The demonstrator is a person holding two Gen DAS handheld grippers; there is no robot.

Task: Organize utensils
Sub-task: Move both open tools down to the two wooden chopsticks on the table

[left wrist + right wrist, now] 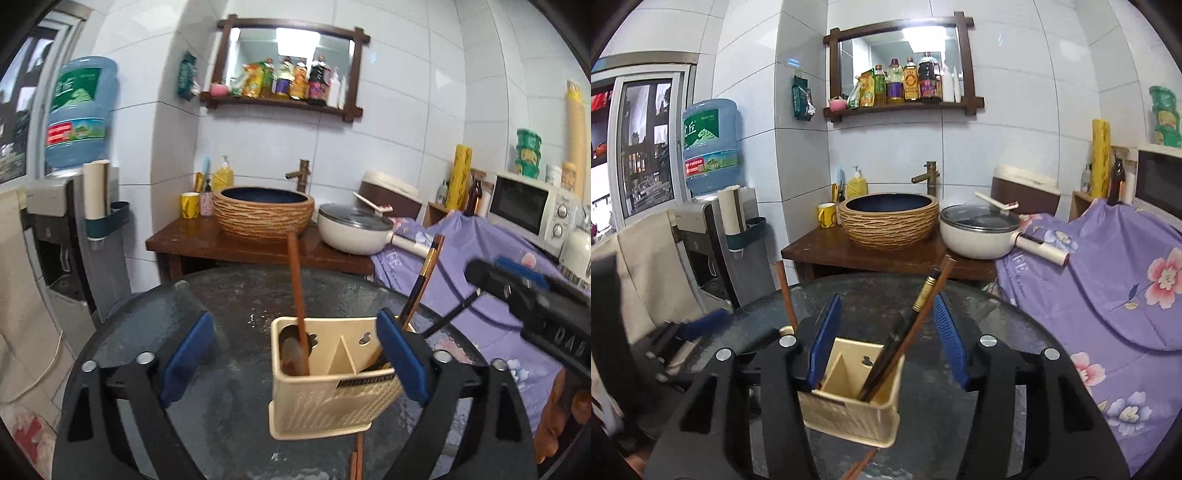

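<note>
A cream utensil holder [328, 391] with 2 compartments stands on the round glass counter [221, 295], near its front edge. The left tool [291, 365] is spread wide, its right blue pad just beside the holder's right wall, its left pad well apart; it grips nothing. A brown-handled spoon [297, 295] stands in the left compartment. The right tool [886, 339] is partly open around the chopsticks [916, 314] leaning in the right compartment, neither pad pressing them.
</note>
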